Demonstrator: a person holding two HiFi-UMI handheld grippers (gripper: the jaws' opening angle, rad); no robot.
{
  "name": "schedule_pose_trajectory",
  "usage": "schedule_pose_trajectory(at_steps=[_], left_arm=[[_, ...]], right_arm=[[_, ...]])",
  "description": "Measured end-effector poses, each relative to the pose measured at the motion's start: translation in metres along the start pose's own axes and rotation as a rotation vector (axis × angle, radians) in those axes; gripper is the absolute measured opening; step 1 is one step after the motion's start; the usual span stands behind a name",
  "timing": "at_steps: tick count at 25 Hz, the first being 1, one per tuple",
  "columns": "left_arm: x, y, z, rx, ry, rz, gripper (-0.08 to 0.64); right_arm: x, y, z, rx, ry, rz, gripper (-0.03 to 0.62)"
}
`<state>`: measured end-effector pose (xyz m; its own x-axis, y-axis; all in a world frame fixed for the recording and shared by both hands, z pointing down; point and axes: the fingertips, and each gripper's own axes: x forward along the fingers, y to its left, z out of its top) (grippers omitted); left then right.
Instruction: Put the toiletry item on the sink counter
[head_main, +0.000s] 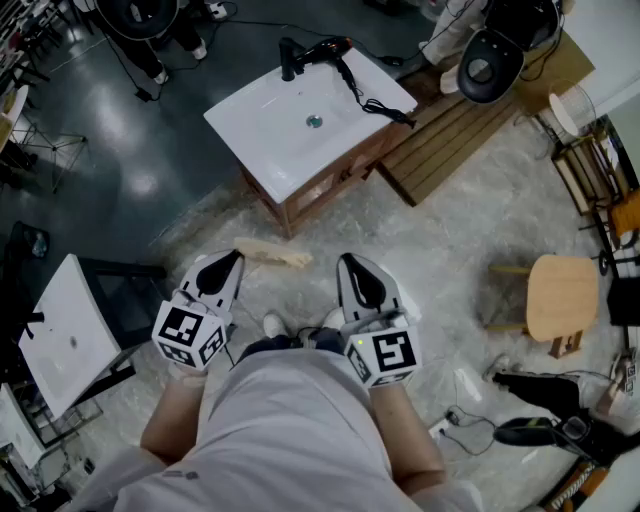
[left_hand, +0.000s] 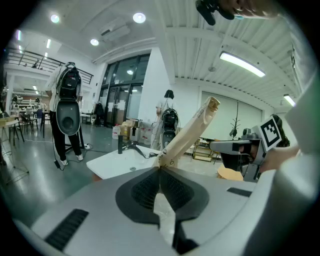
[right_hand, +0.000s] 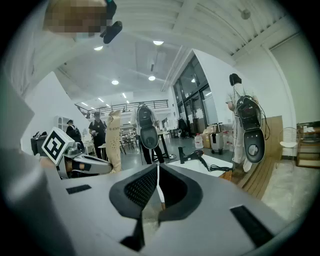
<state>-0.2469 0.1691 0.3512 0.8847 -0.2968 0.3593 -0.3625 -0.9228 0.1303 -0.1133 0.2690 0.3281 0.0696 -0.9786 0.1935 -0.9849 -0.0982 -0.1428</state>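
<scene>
Single pinch on cream plastic tube's flat tail by left gripper; probably light, squashy. Right gripper pressed together, empty.

1. Floor: I note a dark, glossy grey floor ahead and to my left. A pale marbled covering lies underfoot and to my right.
2. Furniture: the sink counter, a white top on a wooden cabinet, stands ahead of me. A slatted wooden platform sits just beside it. A round wooden stool is at my right, and a second white basin top on a dark frame at my left.
3. Windows: tall dark-framed glazing stands next to a white pillar.
4. Light: the ribbed white ceiling carries round recessed lamps and a strip light, all lit.
</scene>
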Motion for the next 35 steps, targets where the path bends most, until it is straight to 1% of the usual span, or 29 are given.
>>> schedule_pose_trajectory(at_steps=[7, 11, 13, 17, 21, 27, 35], left_arm=[[0.016, -0.031, 0.004, 0.0, 0.008, 0.003, 0.023], [0.024, -0.051, 0.002, 0.011, 0.027, 0.005, 0.023], [0.03, -0.061, -0.001, 0.013, 0.043, 0.011, 0.023], [0.048, -0.079, -0.002, 0.019, 0.061, 0.031, 0.023], [0.06, -0.091, -0.004, 0.012, 0.06, 0.069, 0.023], [0.073, -0.092, -0.006, -0.018, 0.062, 0.102, 0.023], [0.104, -0.067, -0.011, -0.041, 0.066, 0.094, 0.023]], right_arm=[[-0.017, -0.028, 0.006, -0.002, -0.015, 0.01, 0.026], [-0.032, -0.042, 0.006, 0.046, -0.043, 0.032, 0.028], [-0.043, -0.054, 0.005, 0.058, -0.055, 0.029, 0.028], [-0.067, -0.089, 0.0, 0.067, -0.062, 0.012, 0.028], [-0.085, -0.115, -0.011, 0.085, -0.057, 0.02, 0.028], [-0.084, -0.13, -0.018, 0.092, -0.041, 0.034, 0.028], [-0.053, -0.15, -0.019, 0.07, -0.01, 0.021, 0.028]])
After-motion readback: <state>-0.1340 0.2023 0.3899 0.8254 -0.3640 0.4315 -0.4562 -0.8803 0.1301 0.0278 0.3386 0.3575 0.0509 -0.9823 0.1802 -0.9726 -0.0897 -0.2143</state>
